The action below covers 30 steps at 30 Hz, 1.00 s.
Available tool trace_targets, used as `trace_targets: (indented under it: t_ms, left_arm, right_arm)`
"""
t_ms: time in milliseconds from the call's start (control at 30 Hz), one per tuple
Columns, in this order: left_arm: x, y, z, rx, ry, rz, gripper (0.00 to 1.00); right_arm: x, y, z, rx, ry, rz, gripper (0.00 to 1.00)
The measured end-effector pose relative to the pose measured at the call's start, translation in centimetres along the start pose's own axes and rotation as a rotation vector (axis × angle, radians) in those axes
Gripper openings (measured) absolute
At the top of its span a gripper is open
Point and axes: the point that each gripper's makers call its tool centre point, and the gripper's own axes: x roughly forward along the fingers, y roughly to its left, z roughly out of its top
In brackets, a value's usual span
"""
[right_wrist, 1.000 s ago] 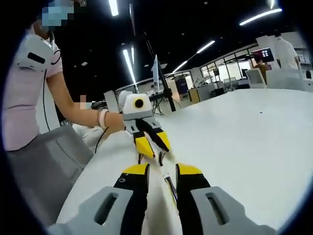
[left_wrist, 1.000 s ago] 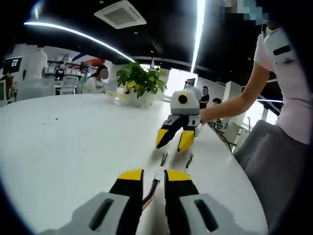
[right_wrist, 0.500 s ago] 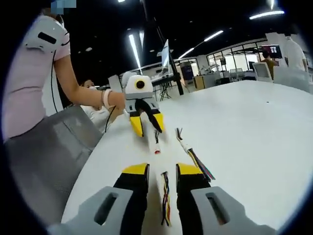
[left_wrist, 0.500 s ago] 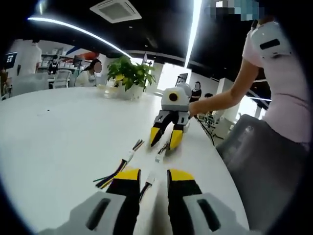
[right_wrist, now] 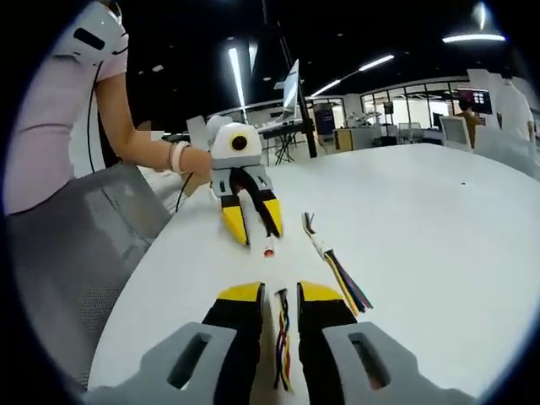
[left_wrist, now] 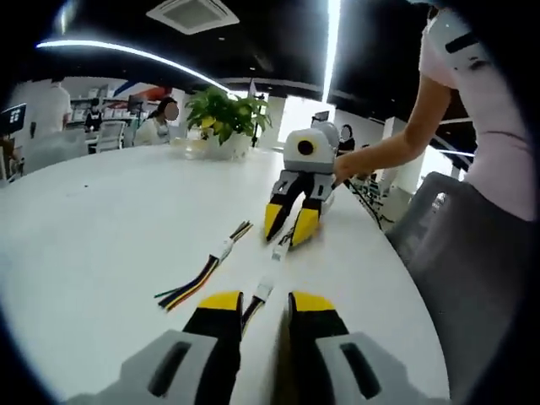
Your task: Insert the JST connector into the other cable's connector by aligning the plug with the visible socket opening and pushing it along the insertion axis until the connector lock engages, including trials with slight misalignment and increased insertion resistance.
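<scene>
Since a second ago, both grippers (left_wrist: 258, 305) (right_wrist: 278, 294) have drawn apart, cables separated.

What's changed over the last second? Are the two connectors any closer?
No, farther. The left gripper and right gripper have drawn apart, so bare table now separates the plug ends of the left cable and right cable. Both grippers stay shut on their cables. A spare cable lies loose beside them.
</scene>
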Motion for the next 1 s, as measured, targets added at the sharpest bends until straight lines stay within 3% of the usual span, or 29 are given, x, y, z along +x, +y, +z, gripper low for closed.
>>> trace_targets:
  t_ms: [467, 767, 1000]
  left_arm:
    - [0.42, -0.04, 0.09, 0.032, 0.001, 0.005, 0.10]
    - [0.46, 0.26, 0.06, 0.070, -0.003, 0.037, 0.03]
    - [0.37, 0.38, 0.10, 0.053, -0.009, 0.039, 0.01]
  right_arm:
    - [0.13, -0.01, -0.28, -0.040, 0.008, -0.011, 0.06]
    - [0.04, -0.16, -0.28, -0.016, 0.000, -0.025, 0.04]
    - [-0.04, -0.12, -0.21, 0.038, -0.006, -0.028, 0.04]
